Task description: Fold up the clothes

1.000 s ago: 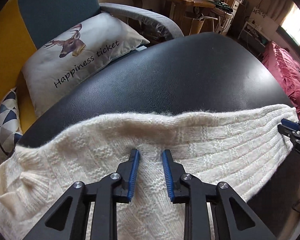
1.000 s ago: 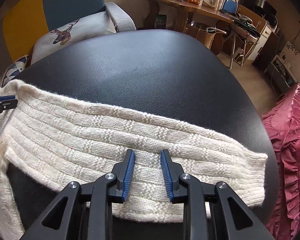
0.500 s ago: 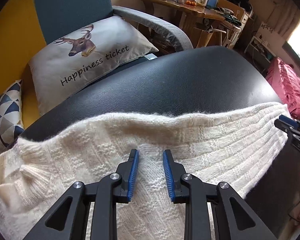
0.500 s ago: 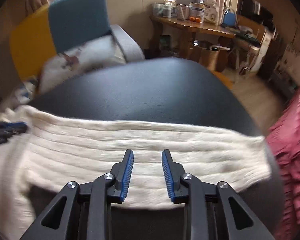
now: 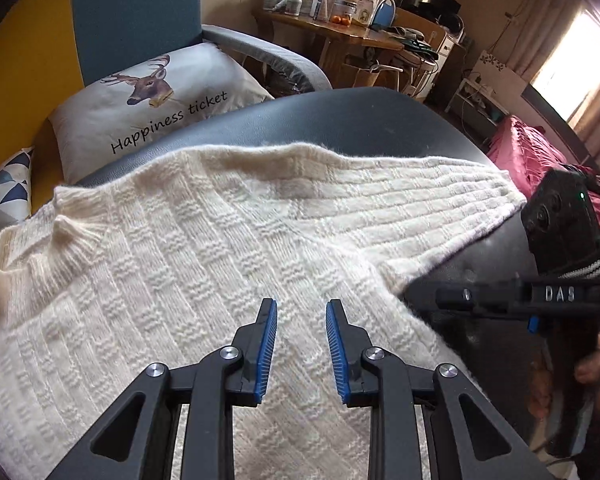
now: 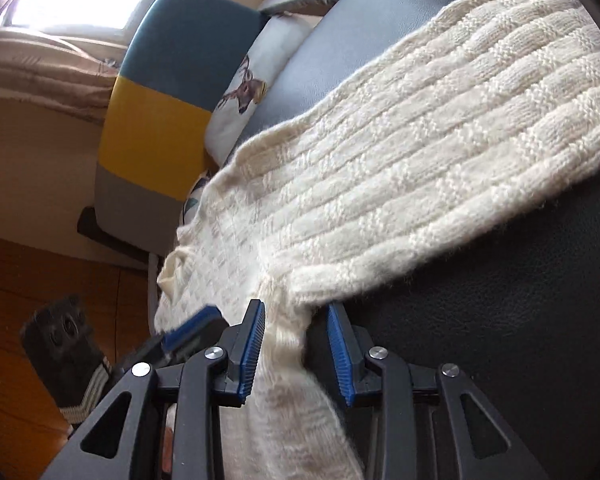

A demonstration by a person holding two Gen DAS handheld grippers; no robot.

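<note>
Left gripper [image 5: 301, 314] parted, empty, poised over cream sweater [image 5: 188, 248] spread on black table [image 5: 340, 120]. Right gripper [image 6: 296, 320] parted, straddling sweater's side edge at 6 o'clock; contact unclear. Sleeve [image 6: 460, 120] stretching toward 2 o'clock.

Left gripper [image 5: 301, 312]: jaws apart, level, aimed 12 o'clock. Right gripper [image 6: 296, 318]: jaws apart, rolled sideways, at left's 3 o'clock.
</note>
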